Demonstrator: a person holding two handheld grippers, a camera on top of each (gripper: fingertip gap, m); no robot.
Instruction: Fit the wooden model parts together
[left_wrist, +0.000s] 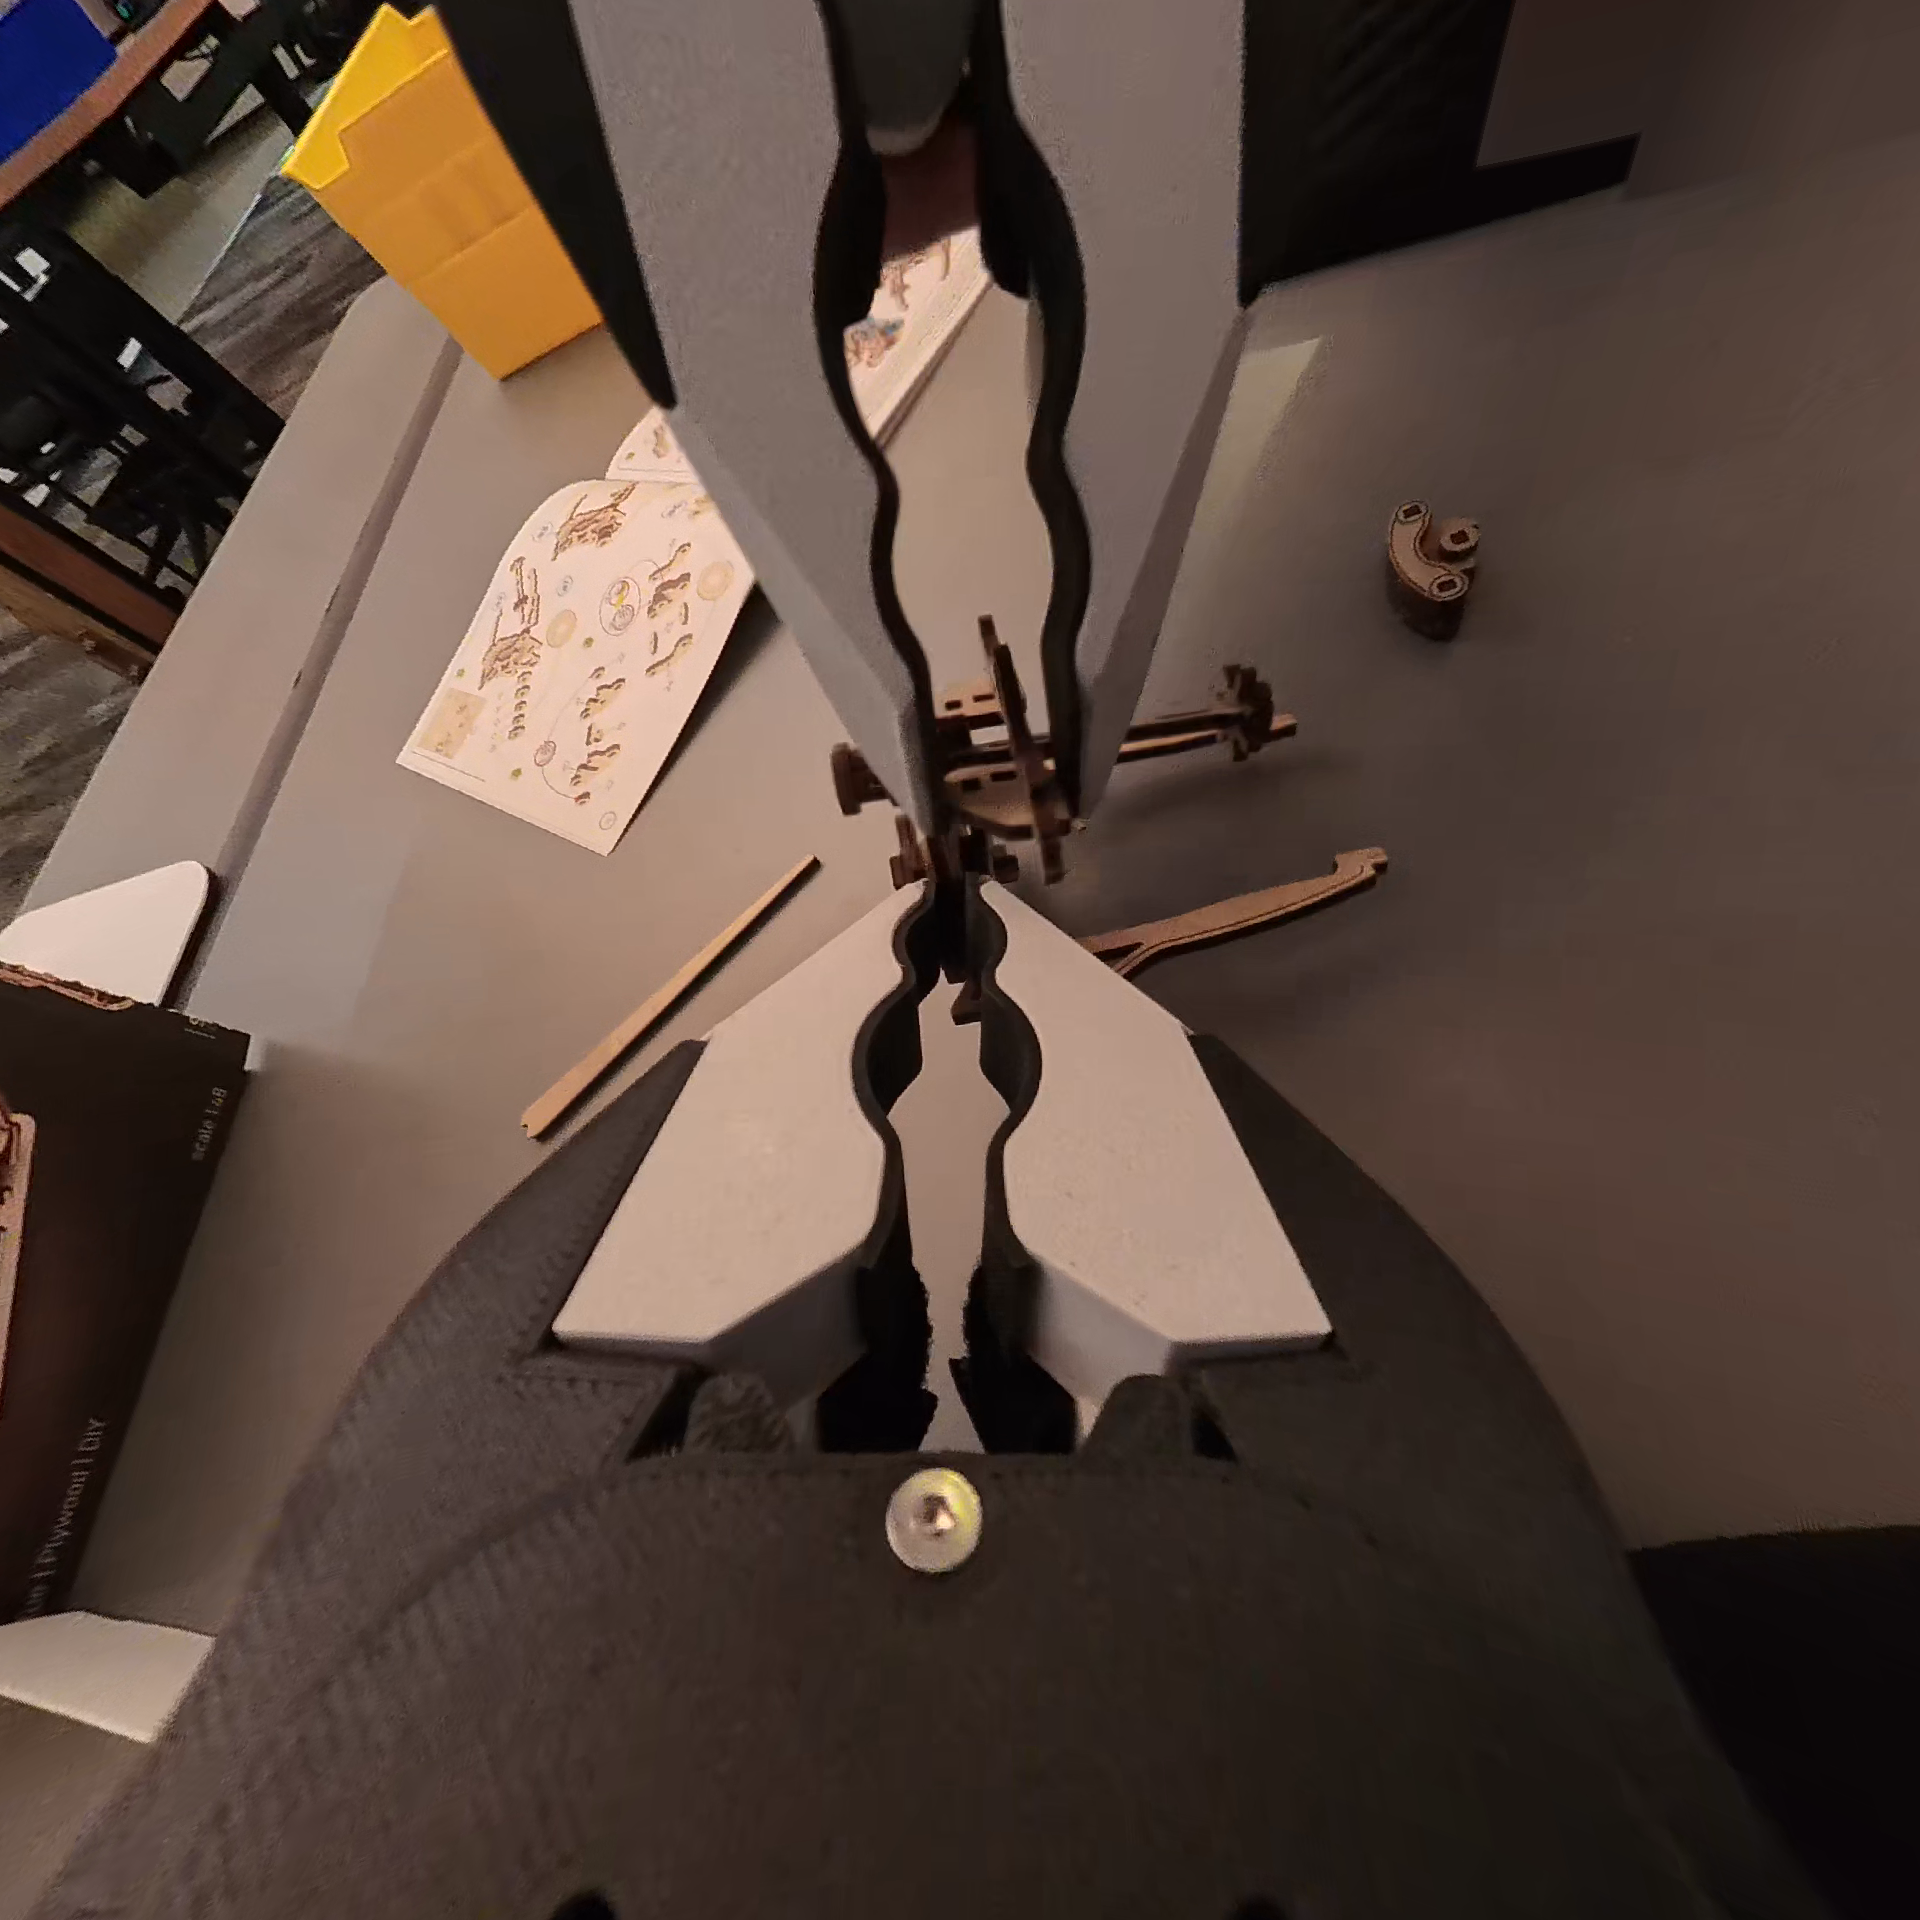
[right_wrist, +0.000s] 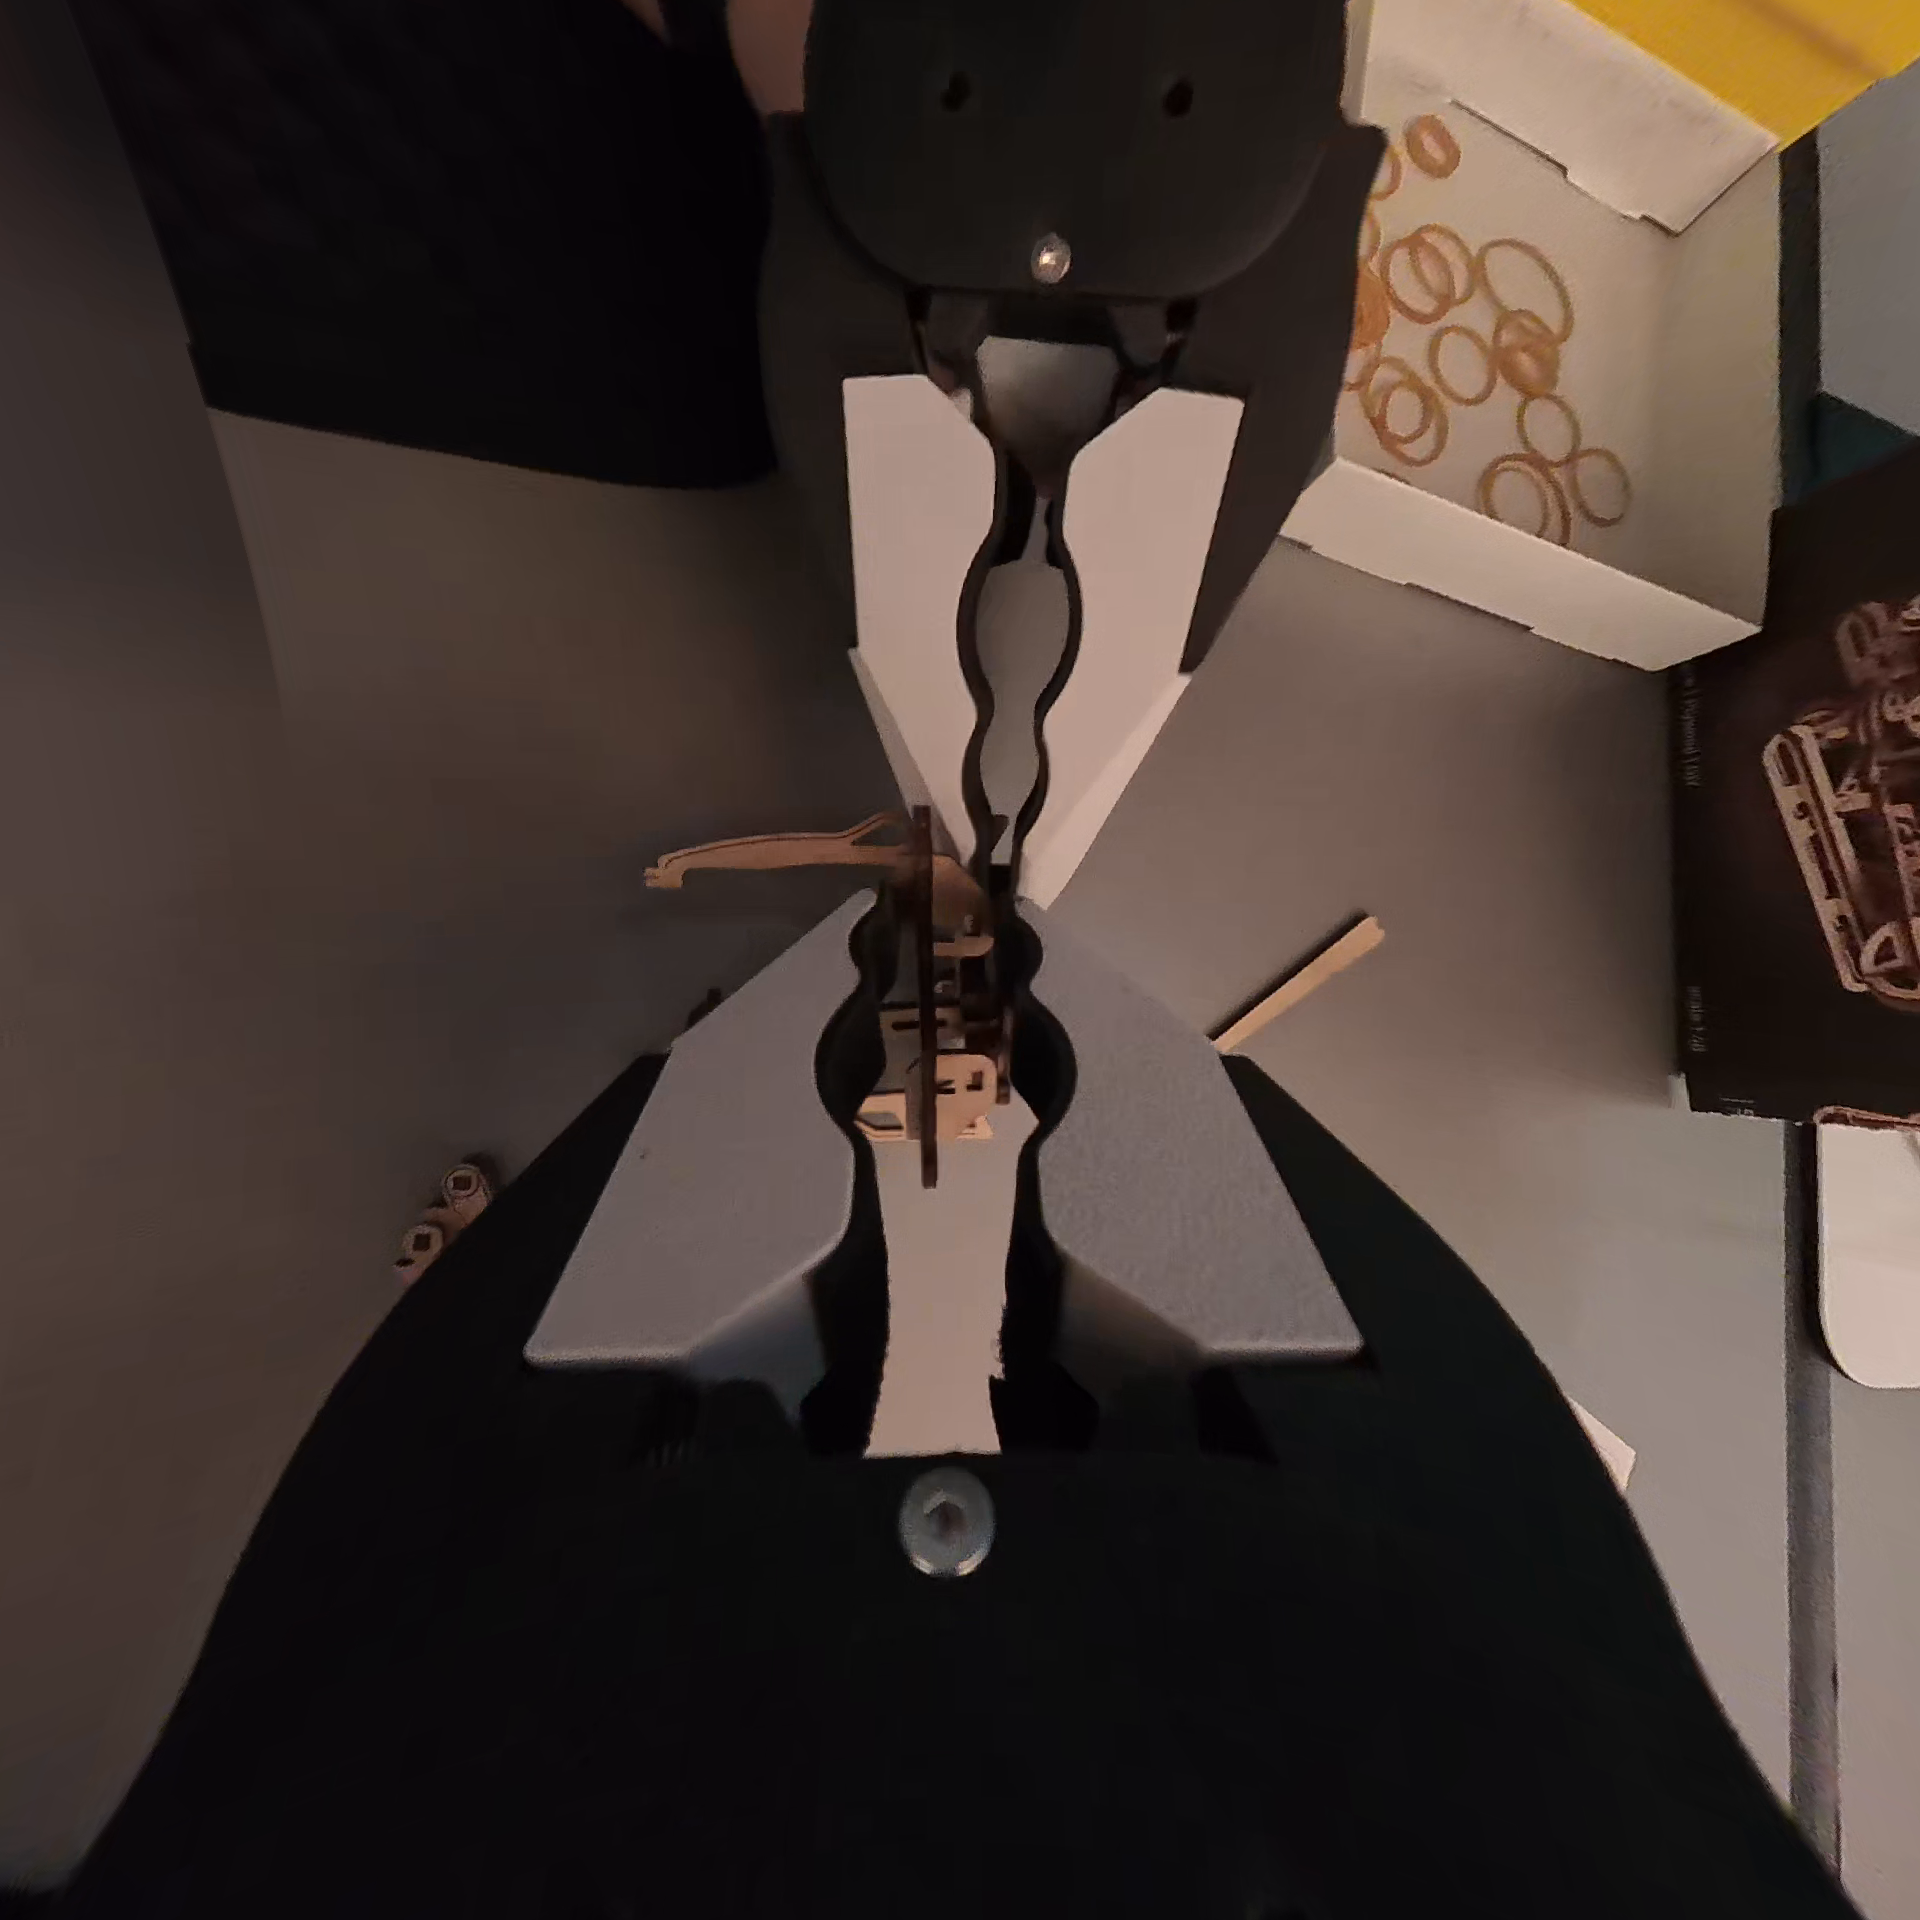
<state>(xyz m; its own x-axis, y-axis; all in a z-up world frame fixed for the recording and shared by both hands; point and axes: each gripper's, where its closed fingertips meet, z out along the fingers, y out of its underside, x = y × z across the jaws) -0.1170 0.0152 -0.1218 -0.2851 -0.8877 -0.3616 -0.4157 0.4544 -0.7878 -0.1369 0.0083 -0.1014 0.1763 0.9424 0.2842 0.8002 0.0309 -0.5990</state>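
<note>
The wooden model assembly (right_wrist: 940, 1023), a dark, slotted cluster of thin laser-cut plywood plates, hangs above the grey table (left_wrist: 1558, 1143) between two grippers meeting tip to tip. Three loose parts lie around it: a flat strip (left_wrist: 673, 995), a long hooked arm (left_wrist: 1236, 914) and a curved block (left_wrist: 1434, 566). The right gripper (right_wrist: 948, 914) is narrowed onto the assembly, and the left gripper (left_wrist: 951, 904) pinches a thin tab at its near end.

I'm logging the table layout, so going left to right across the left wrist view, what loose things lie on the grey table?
Instruction sheet → thin wooden strip → long flat wooden arm piece → small curved wooden block.
</note>
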